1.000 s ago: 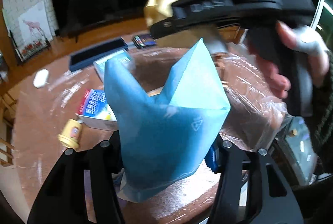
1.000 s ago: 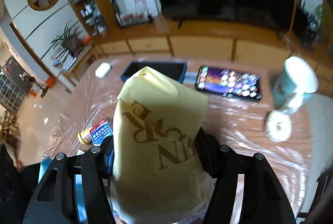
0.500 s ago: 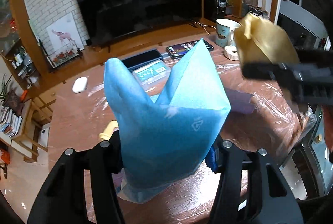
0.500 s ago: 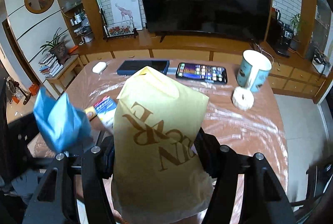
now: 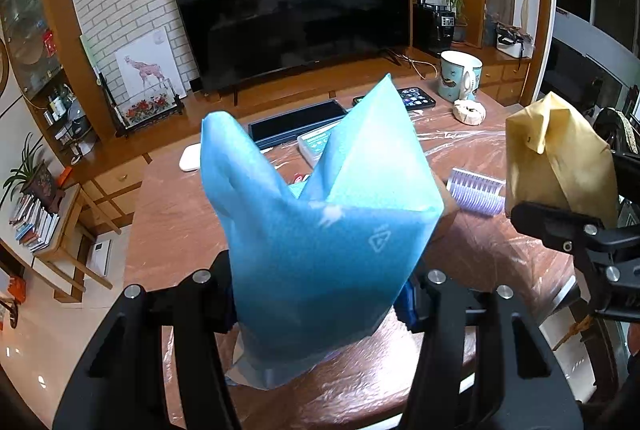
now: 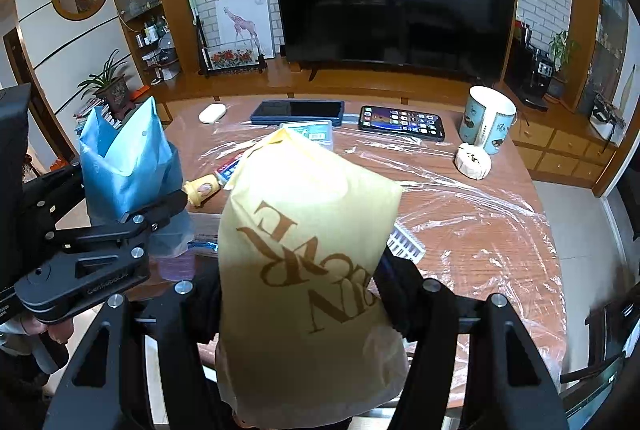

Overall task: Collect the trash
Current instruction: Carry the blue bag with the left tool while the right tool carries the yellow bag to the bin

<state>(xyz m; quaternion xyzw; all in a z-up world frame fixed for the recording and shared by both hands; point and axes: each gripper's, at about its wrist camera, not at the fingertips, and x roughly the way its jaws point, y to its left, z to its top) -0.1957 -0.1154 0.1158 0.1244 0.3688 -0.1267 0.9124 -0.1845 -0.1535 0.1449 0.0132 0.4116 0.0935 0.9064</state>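
My left gripper [image 5: 320, 294] is shut on a blue plastic bag [image 5: 320, 214] and holds it upright above the near edge of the table. The bag also shows at the left of the right wrist view [image 6: 128, 166]. My right gripper [image 6: 300, 294] is shut on a yellow paper bag [image 6: 304, 254] with brown letters, held up over the table. That bag shows at the right of the left wrist view [image 5: 556, 162]. A small yellow bottle [image 6: 202, 188] and a red and blue packet [image 6: 230, 166] lie on the table between the two bags.
The wooden table [image 6: 460, 214] is covered with clear plastic film. On it are a mug [image 6: 488, 118], a white round object [image 6: 472, 160], a phone [image 6: 402, 122], a dark tablet [image 6: 298, 110], a white mouse [image 6: 212, 112] and a striped pad [image 5: 476, 186]. A TV stands behind.
Both grippers have pulled back and up from the table with their bags. The right gripper has moved from above the left one to its right side.
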